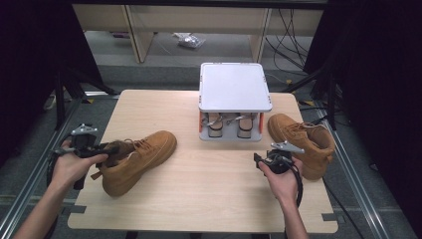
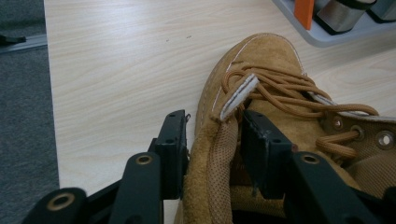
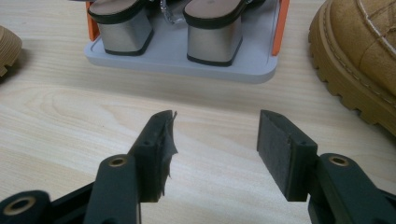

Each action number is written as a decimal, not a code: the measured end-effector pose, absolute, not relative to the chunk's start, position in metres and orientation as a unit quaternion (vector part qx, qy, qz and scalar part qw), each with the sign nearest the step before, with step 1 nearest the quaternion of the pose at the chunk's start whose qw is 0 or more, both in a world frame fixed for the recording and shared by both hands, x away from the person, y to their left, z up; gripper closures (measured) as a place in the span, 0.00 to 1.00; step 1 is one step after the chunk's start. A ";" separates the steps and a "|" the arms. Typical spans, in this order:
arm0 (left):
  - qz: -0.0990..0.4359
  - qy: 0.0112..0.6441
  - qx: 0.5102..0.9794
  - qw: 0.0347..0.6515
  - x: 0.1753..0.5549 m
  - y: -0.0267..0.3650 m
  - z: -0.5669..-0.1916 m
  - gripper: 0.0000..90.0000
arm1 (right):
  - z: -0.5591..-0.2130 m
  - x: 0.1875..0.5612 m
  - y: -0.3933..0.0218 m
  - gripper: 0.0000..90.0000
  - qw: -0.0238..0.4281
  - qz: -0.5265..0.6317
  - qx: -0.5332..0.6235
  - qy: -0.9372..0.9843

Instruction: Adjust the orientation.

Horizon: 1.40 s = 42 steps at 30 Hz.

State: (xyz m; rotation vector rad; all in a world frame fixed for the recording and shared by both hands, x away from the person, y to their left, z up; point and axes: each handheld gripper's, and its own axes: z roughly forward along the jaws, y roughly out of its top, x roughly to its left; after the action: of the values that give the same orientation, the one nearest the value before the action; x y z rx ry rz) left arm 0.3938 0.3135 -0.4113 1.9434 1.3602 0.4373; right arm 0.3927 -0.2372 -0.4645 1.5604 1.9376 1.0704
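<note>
A: Left gripper (image 2: 212, 140) status?

B: Jaws straddle the collar of the near tan boot (image 1: 137, 159), one outside the upper, one inside the opening by the tongue. The collar wall sits between the pads; the inner pad looks to be against the lining, the outer one right at the suede. I read it as clamped on the collar, though the gap is wide because the wall is thick.

A: Why grab there?

B: My guess: the collar is the only thin edge a two-jaw grip can bite. Toe and sole are too broad. It also lets the boot hang or swing without crushing the laces (image 2: 280, 88).

A: Where is that boot?

B: Lying on the table (image 1: 209, 194) at the left, toe pointing toward the centre.

A: Right gripper (image 3: 215, 140)?

B: Spread, nothing between the jaws. It hovers low over bare wood, aimed at the grey rack (image 1: 234, 102). One pad's lining is frayed and peeling.

A: Second boot?

B: Second tan boot (image 1: 303, 142) sits just to the right of the rack, beside the right hand (image 1: 281, 177), untouched.

A: The rack?

B: Two tiers, orange posts. The lower shelf holds a pair of block-heel sandals (image 3: 168, 32), heels facing us. The top plate is bare, likely where the boots go.

A: Any branding?

B: None readable. No logos or text on the boots, the rack or the grippers.
</note>
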 end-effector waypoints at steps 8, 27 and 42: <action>0.153 0.526 0.771 0.325 0.401 0.310 -0.409 0.69 | -0.464 0.392 -0.237 0.52 0.206 0.376 0.565 0.704; 0.072 0.574 0.737 0.350 0.401 0.314 -0.410 0.89 | -0.467 0.393 -0.239 0.51 0.202 0.373 0.569 0.704; -0.015 0.614 0.648 0.451 0.393 0.318 -0.419 0.91 | -0.468 0.394 -0.241 0.52 0.213 0.377 0.568 0.700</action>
State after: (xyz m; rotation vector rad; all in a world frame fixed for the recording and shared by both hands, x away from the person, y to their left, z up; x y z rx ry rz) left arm 0.3927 0.3176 -0.4186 1.6009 1.5167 -0.0363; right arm 0.3937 -0.2408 -0.4678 1.5780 1.9428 1.0476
